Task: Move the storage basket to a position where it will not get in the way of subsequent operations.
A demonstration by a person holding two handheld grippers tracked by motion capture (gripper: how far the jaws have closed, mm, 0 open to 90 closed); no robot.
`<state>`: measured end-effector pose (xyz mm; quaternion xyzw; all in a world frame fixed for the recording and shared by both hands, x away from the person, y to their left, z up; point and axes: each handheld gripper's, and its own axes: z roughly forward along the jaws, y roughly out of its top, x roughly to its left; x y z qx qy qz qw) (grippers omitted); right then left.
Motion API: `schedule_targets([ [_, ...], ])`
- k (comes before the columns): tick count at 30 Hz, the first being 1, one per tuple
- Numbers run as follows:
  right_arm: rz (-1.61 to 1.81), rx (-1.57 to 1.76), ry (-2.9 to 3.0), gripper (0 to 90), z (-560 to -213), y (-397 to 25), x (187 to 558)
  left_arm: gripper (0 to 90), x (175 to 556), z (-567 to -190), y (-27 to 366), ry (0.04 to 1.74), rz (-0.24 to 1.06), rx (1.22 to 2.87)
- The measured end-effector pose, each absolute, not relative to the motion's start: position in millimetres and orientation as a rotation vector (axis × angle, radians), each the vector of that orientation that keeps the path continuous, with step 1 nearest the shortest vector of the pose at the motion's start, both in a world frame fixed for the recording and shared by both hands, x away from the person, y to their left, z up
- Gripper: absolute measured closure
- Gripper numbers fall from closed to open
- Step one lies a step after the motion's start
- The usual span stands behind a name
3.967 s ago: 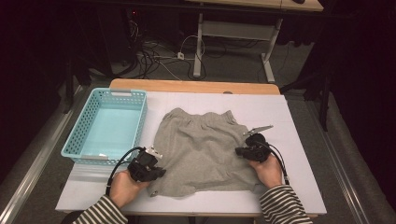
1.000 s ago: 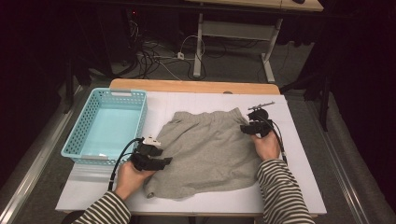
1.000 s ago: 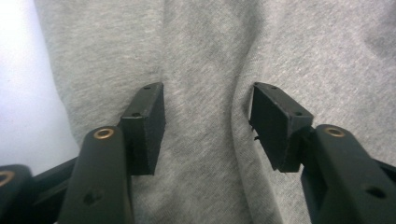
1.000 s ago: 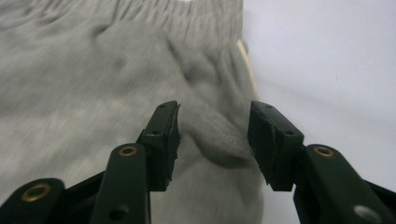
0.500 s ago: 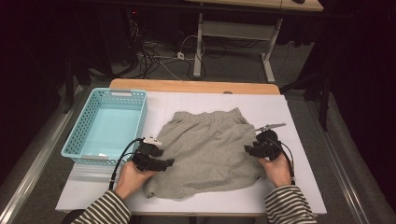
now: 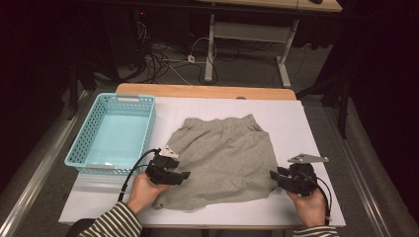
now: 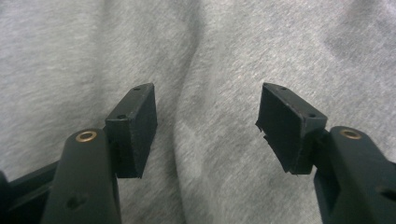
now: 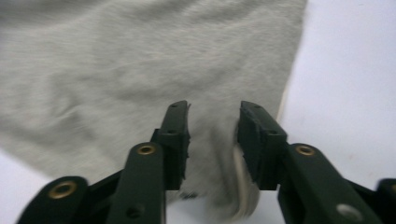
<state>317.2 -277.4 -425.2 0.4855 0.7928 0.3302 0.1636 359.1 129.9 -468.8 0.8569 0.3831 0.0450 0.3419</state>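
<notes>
high view: left gripper [image 6: 179, 175] resting on grey shorts [image 6: 225, 158] at 7 o'clock, right gripper [image 6: 276, 177] at the 4 o'clock corner; waistband toward 12, beside blue basket [image 6: 111, 133].
left gripper view: jaws wide apart over creased cloth, holding nothing.
right gripper view: jaws part-open astride a bunched hem.

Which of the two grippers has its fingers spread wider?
The left gripper: its fingers stand wide apart over the grey garment. The right gripper has a narrower gap, with a fold of the garment's edge between its fingers.
</notes>
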Motion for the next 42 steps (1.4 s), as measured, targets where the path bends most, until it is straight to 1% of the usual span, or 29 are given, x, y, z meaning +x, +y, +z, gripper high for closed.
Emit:
schedule_targets([
  [2,0.944,1.372,2.276,67.2,-424,-276,310,37.0,359,-468,130,0.991,0.129,2.223],
  [10,0.898,1.335,2.279,67.4,-423,-271,297,37.4,361,-467,129,0.975,0.127,2.223],
  [14,0.929,1.286,2.309,71.1,-415,-267,287,37.8,362,-468,128,0.974,0.135,2.223],
  [17,0.852,1.268,2.372,71.6,-419,-258,285,39.9,361,-468,126,0.964,0.132,2.226],
  [19,0.786,1.275,2.409,70.5,-429,-254,289,40.0,360,-467,126,0.95,0.137,2.233],
  [21,0.776,1.309,2.425,67.1,-437,-254,295,40.0,360,-466,126,0.948,0.141,2.226],
  [25,0.809,1.33,2.418,62.5,-441,-253,309,40.0,362,-469,125,0.954,0.14,2.239],
  [34,0.799,1.351,2.441,63.0,-454,-237,353,39.9,361,-471,123,0.949,0.148,2.258],
  [39,0.792,1.325,2.437,60.2,-455,-232,353,39.9,361,-471,123,0.943,0.145,2.258],
  [42,0.825,1.318,2.405,61.3,-449,-236,344,39.9,360,-470,123,0.926,0.149,2.263],
])
